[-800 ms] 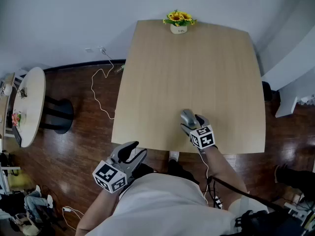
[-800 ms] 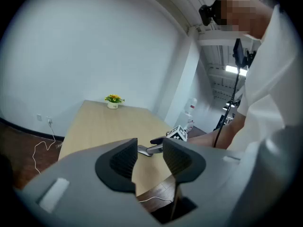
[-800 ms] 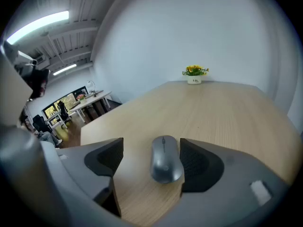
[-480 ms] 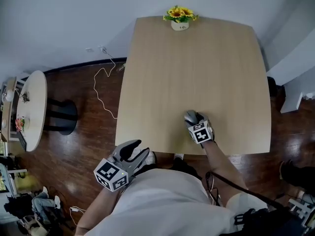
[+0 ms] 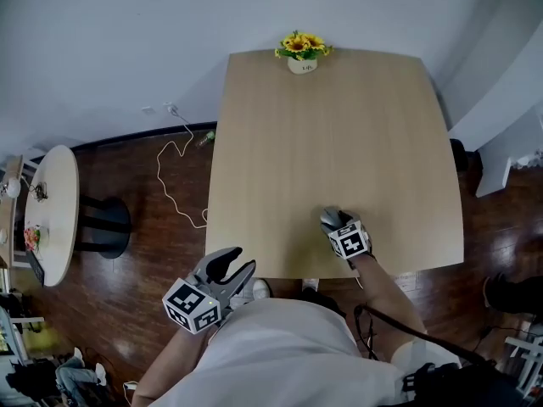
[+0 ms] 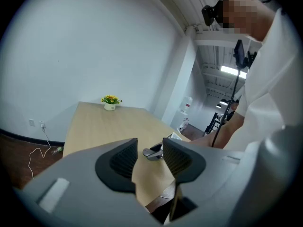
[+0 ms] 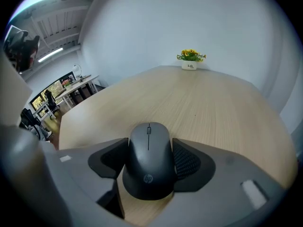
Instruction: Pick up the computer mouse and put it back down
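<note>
Looking down from the head view: the right gripper (image 5: 333,220) is over the near part of the wooden table (image 5: 339,125), its fingers closed round the computer mouse (image 5: 330,217). The mouse sits between the fingers, its front poking out past their tips toward the far end of the table. The left gripper (image 5: 231,259) is off the table, its fingers pointing at the near table edge just ahead of the tips. A pot of yellow flowers (image 5: 301,51) stands at the far edge, well beyond both sets of fingers. A white cable (image 5: 174,164) lies on the dark floor, out to the left of the left fingers.

Left gripper view: fingers (image 6: 124,157) spread apart, nothing gripped. Through the gap shows the table's near edge, and farther off the right gripper, small. The flower pot (image 6: 110,103) is far ahead, left of the left finger.

Right gripper view: the dark grey mouse (image 7: 149,162) fills the space between the two ribbed pads (image 7: 187,162), both pressed to its flanks, scroll wheel pointing away past the tips. Table surface shows under its rear; whether its base touches the wood cannot be told. The flower pot (image 7: 190,60) is far ahead of the tips, slightly right.
</note>
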